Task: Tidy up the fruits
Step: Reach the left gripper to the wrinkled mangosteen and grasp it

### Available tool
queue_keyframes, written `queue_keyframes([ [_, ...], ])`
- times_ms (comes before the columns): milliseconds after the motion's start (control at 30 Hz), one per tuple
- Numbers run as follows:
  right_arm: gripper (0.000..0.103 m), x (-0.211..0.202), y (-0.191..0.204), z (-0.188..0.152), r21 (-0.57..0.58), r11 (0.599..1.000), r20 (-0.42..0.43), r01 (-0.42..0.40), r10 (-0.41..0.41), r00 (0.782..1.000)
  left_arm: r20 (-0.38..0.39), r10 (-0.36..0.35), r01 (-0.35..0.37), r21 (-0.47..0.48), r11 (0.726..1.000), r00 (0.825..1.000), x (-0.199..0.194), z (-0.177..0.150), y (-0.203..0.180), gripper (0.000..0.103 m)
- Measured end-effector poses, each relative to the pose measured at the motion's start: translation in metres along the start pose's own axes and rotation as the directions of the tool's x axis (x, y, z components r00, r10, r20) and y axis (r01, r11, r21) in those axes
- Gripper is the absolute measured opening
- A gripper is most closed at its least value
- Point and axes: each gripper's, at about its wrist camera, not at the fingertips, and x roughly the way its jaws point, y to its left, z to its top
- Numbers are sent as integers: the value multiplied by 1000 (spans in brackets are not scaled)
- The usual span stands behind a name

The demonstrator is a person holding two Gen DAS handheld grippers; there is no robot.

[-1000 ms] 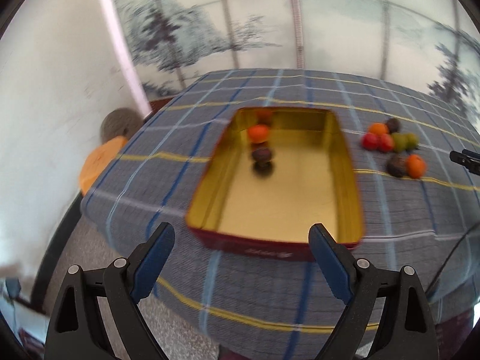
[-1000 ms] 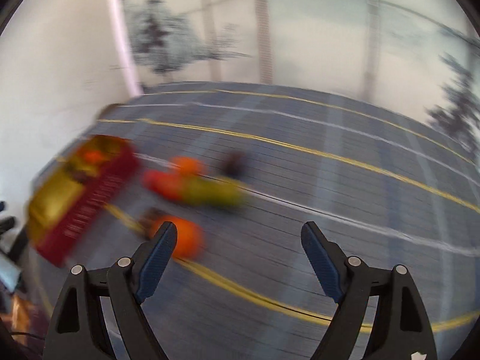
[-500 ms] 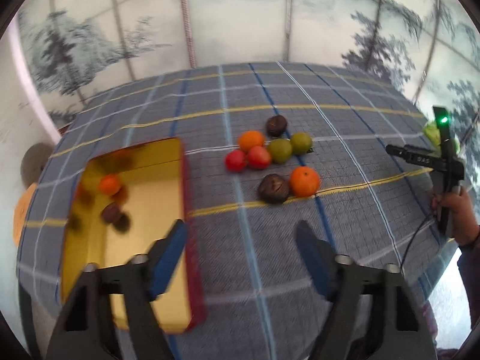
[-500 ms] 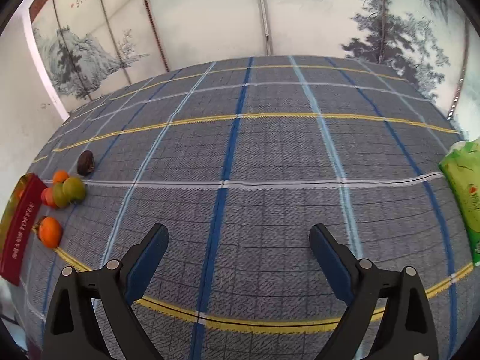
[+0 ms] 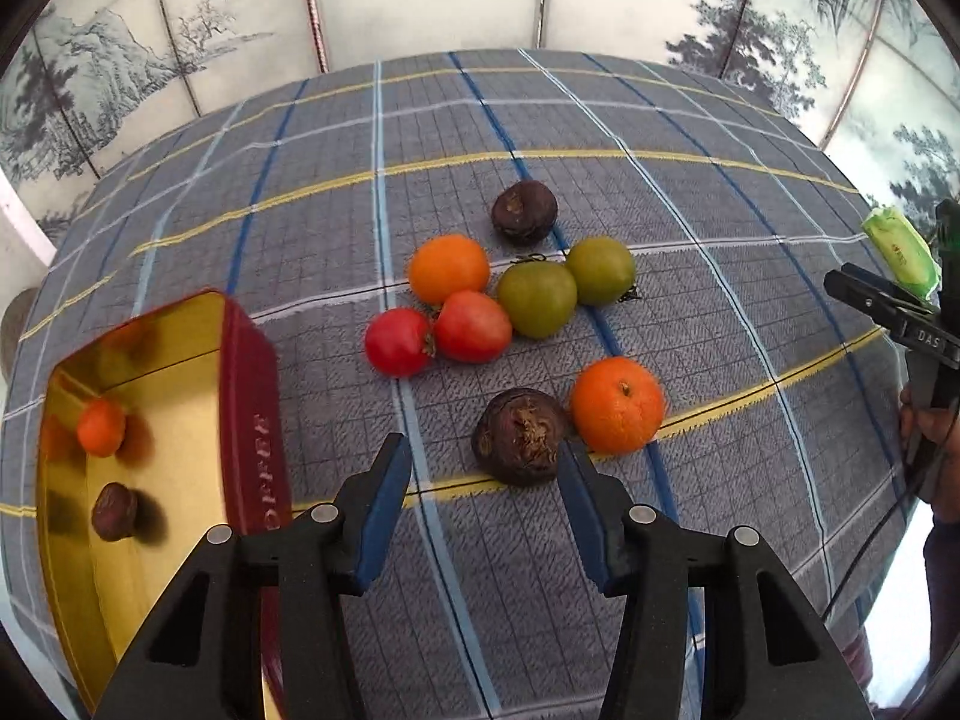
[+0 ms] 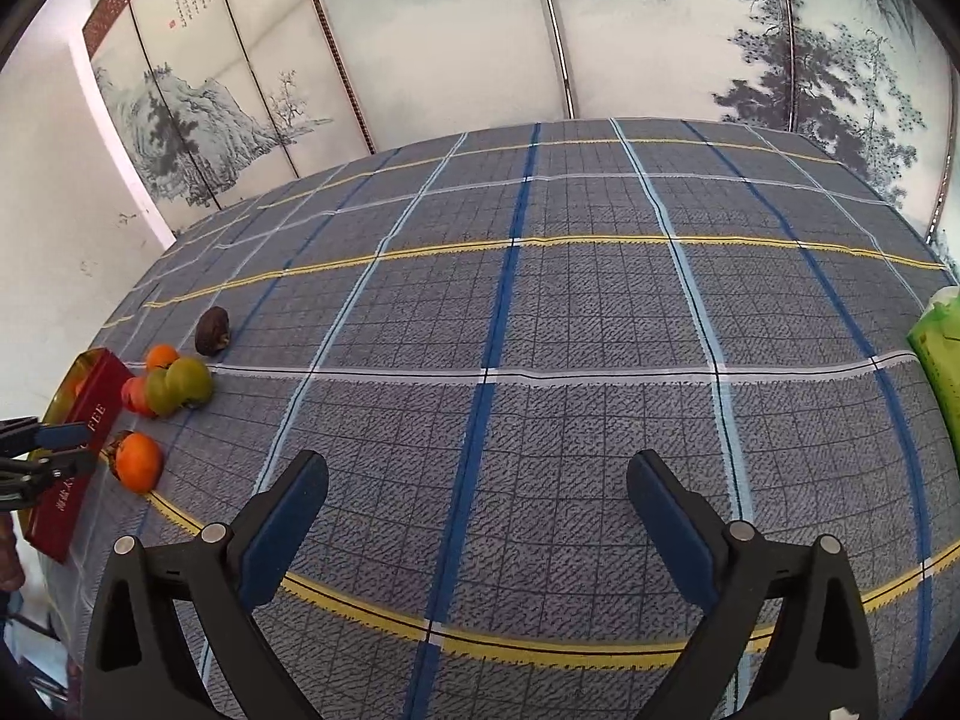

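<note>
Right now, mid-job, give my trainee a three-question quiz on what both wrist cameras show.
1. True or false: the left gripper is shut on a fruit.
2. How many fruits lie in the red tin?
3. Which fruit touches the dark brown fruit nearest the left gripper? A) mandarin B) green tomato C) red tomato

Key
1. False: its jaws are open and hold nothing, as are those of the right gripper.
2. Two: a small orange fruit and a small dark fruit.
3. A.
</note>
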Motion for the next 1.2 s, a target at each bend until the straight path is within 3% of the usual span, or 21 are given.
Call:
queue_keyframes([
  [100, 100, 0, -1, 0, 5, 1000, 3, -4, 4, 1000, -15, -7, 7, 7, 1000, 1000, 8, 2, -1, 52],
  [333, 101, 2, -2, 0, 6, 1000, -6, -1, 1, 1000, -13, -106, 106, -35, 994, 994, 18, 6, 5, 51],
  [500, 101, 4, -3, 0, 11, 1000, -17, 7, -6, 1000, -37, -238, 233, -101, 967, 971, 19, -8, 17, 40],
  [800, 102, 6, -3, 0, 15, 1000, -24, 12, -12, 1000, -26, -112, 113, 28, 993, 993, 13, -9, -2, 40],
  [1200, 102, 13, -2, -2, 9, 1000, -47, 15, -15, 999, -35, -90, 90, 25, 996, 995, 27, 4, -4, 40],
])
